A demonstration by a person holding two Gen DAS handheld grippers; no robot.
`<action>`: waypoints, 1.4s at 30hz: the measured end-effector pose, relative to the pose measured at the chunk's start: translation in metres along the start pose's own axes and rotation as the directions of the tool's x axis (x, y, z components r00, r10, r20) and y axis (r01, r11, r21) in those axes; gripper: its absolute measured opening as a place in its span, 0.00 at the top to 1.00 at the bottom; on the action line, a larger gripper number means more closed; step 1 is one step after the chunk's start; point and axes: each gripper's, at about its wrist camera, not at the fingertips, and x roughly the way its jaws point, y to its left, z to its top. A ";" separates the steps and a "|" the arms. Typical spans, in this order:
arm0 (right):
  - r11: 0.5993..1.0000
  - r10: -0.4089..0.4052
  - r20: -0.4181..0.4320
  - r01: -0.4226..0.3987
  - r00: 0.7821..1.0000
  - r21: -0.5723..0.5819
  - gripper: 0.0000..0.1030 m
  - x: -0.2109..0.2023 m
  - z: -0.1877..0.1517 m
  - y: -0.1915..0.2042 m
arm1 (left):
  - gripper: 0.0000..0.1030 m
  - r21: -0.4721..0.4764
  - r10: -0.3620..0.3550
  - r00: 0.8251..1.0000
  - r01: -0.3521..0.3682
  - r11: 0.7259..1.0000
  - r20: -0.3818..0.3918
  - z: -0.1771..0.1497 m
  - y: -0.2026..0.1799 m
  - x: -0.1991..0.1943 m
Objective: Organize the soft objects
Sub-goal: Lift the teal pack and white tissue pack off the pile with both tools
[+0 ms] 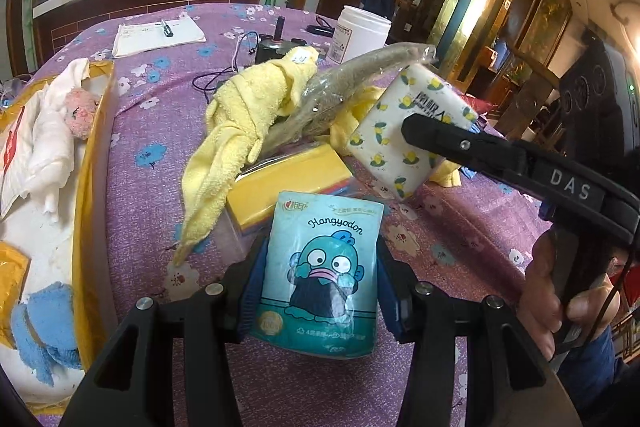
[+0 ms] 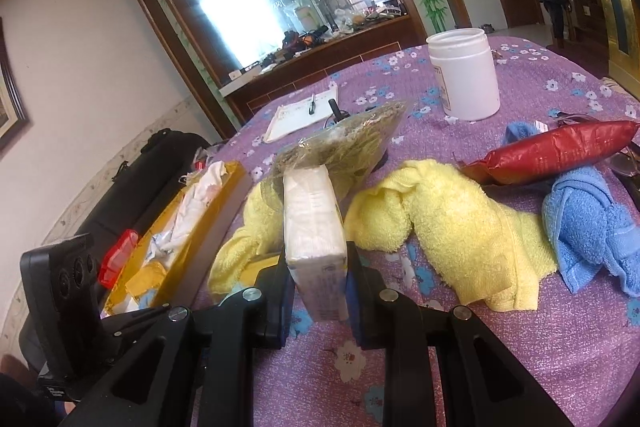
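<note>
- Purple flowered cloth is covering the table (image 1: 132,163), and a large mirror in a dark wooden frame is standing behind it against the wall.
- The left gripper (image 1: 320,291) is holding a teal tissue pack (image 1: 322,267) printed "Hangyodon"; its jaws are pressing on both sides of the pack, which is standing upright just above the cloth.
- The right gripper (image 2: 318,301) is clamping a white tissue pack (image 2: 314,227) edge-on, its jaws sitting narrow on the pack's two flat faces. In the left wrist view this same pack is showing a yellow-and-green fruit print, raised and tilted over the table.
- A person's hand (image 1: 560,299) is gripping the right gripper's handle at the right edge of the left wrist view.
- A yellow towel (image 1: 240,131) is lying crumpled beside a clear bag of greyish-green stuff (image 1: 340,87), and a yellow packet (image 1: 288,183) is lying flat under them, just behind the teal pack.
- A yellow box (image 1: 90,187) is sitting at the table's left edge, holding white cloth, a pink plush toy (image 1: 82,115) and a blue towel (image 1: 44,327).
- Another blue towel (image 2: 592,227) and a red foil bag (image 2: 560,151) are lying to the right in the right wrist view, touching each other.
- A white jar (image 2: 464,79) and a notepad (image 1: 158,35) with a pen are resting farther back.
</note>
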 end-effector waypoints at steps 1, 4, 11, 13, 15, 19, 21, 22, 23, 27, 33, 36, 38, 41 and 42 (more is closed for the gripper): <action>1.000 0.001 0.009 -0.001 1.000 0.002 0.77 -0.002 0.000 0.000 | 0.53 0.001 0.004 1.000 -0.004 1.000 -0.001 0.000 0.000 0.000; 1.000 0.018 0.033 -0.019 0.999 0.010 0.77 -0.008 0.002 -0.001 | 0.53 -0.003 0.016 1.000 -0.016 1.000 0.004 0.001 0.000 0.000; 0.999 0.034 0.061 -0.034 0.998 -0.001 0.76 -0.014 0.003 0.002 | 0.53 -0.036 0.070 0.997 -0.069 0.997 0.037 -0.001 0.004 -0.007; 0.999 0.044 0.073 -0.044 0.996 0.002 0.76 -0.017 0.003 0.002 | 0.53 -0.035 0.087 0.995 -0.086 0.996 0.039 -0.001 0.004 -0.007; 0.999 0.048 0.081 -0.049 0.996 0.004 0.76 -0.019 0.003 0.001 | 0.53 -0.027 0.100 0.994 -0.099 0.995 0.042 -0.001 0.002 -0.008; 0.999 0.049 0.077 -0.049 0.996 0.007 0.76 -0.019 0.004 0.001 | 0.53 -0.005 0.104 0.994 -0.104 0.995 0.046 -0.001 -0.003 -0.008; 0.999 0.050 0.074 -0.050 0.996 0.005 0.76 -0.018 0.004 0.002 | 0.53 0.000 0.093 0.995 -0.093 0.996 0.040 -0.001 -0.003 -0.007; 0.999 0.050 0.071 -0.050 0.996 0.004 0.76 -0.018 0.004 0.002 | 0.53 0.000 0.089 0.995 -0.090 0.996 0.040 -0.001 -0.003 -0.007; 0.999 0.050 0.068 -0.050 0.996 0.003 0.76 -0.017 0.003 0.001 | 0.53 -0.004 0.081 0.996 -0.081 0.997 0.042 -0.001 -0.002 -0.007; 0.999 0.045 0.054 -0.045 0.998 0.003 0.76 -0.014 0.003 0.002 | 0.53 -0.009 0.068 0.996 -0.067 0.998 0.061 0.001 -0.002 -0.009; 1.000 0.030 0.049 -0.030 0.998 0.001 0.76 -0.011 0.004 0.001 | 0.53 -0.004 0.061 0.995 -0.061 0.998 0.073 0.001 0.000 -0.013; 1.000 0.027 0.045 -0.028 0.999 0.003 0.77 -0.010 0.004 0.001 | 0.53 -0.009 0.059 0.996 -0.059 0.998 0.068 0.001 0.001 -0.014; 1.000 0.030 0.047 -0.031 0.998 0.005 0.76 -0.011 0.003 0.000 | 0.53 -0.002 0.065 0.995 -0.065 0.998 0.073 0.001 0.001 -0.014; 0.999 0.037 0.049 -0.038 0.998 0.005 0.77 -0.013 0.003 0.001 | 0.53 0.005 0.077 0.994 -0.078 0.997 0.083 0.001 -0.001 -0.016; 0.999 0.040 0.053 -0.041 0.998 0.004 0.77 -0.014 0.003 0.001 | 0.53 0.004 0.081 0.993 -0.082 0.997 0.085 0.001 -0.001 -0.017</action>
